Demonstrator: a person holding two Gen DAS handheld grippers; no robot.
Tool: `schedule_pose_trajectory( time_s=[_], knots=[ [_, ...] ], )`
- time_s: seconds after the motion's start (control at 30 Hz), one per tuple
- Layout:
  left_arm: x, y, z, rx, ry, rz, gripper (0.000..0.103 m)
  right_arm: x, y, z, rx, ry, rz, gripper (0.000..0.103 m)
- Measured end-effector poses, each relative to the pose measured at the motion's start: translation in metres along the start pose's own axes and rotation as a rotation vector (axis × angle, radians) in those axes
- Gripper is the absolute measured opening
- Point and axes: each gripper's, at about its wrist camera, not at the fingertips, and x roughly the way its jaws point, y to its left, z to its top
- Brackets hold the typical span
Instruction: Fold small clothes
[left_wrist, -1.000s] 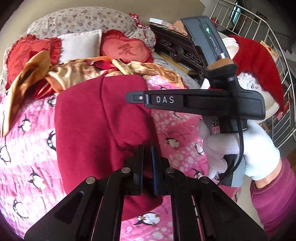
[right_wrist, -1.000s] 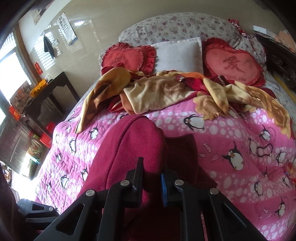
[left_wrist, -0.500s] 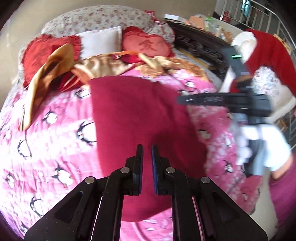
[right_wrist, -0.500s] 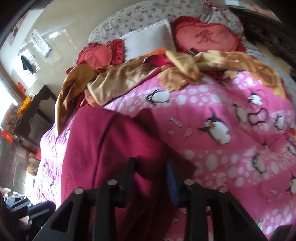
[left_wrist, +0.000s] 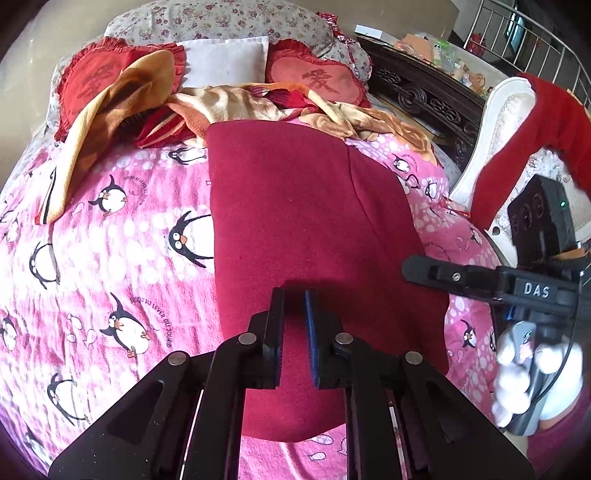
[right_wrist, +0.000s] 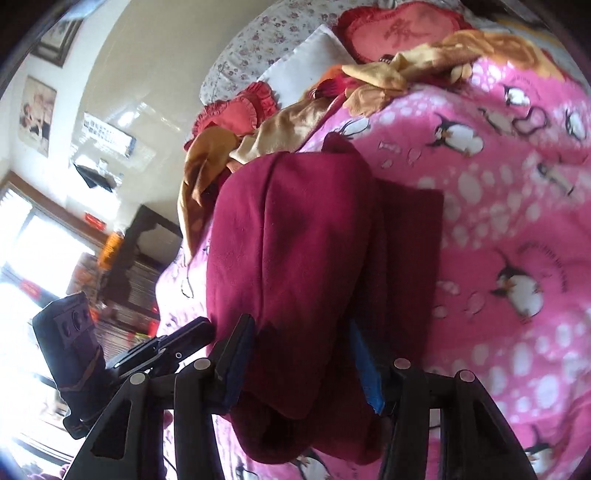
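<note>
garment: a dark red cloth (left_wrist: 295, 206) lies flat on the pink penguin bedspread (left_wrist: 110, 236), already doubled over, with a fold seam running near to far on its right part.
long axis: it runs away from the person, from the near edge of the bed toward the pillows (left_wrist: 225, 62) at the far end.
left claw (left_wrist: 294, 306): the jaws stand nearly together, a narrow slit between them; it sits over the cloth's near end, but whether the cloth is pinched I cannot tell, and it looks more likely not.
right claw (right_wrist: 301, 350): the jaws are opening, with a thick bunched fold of the red cloth between them; the pads look clear of it, so the fold seems to be let go.
nearer hand: both are at the near end of the cloth; the gloved right hand (left_wrist: 532, 380) comes in from the right edge.
direction of next fold: probably the near end carried toward the far end, along the long axis.
in the way: a tangle of orange-yellow clothes (left_wrist: 236, 105) lies just beyond the far edge; red heart cushions (left_wrist: 317, 77) are farther back.
off to the right: a red garment (left_wrist: 524, 140) draped over a white chair.
</note>
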Motion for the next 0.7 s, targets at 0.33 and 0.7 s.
schedule_pose_trajectory(
  time_s=[0.33,0.7],
  knots=[
    [-0.001,0.0,0.005,-0.007,-0.005,0.029,0.01,0.034,-0.002,0.006,0.003,-0.026,0.019,0.028],
    [0.022,-0.015,0.015,0.017,-0.033,0.068,0.036,-0.005,-0.005,0.007,-0.093,-0.099,-0.141,0.024]
  ],
)
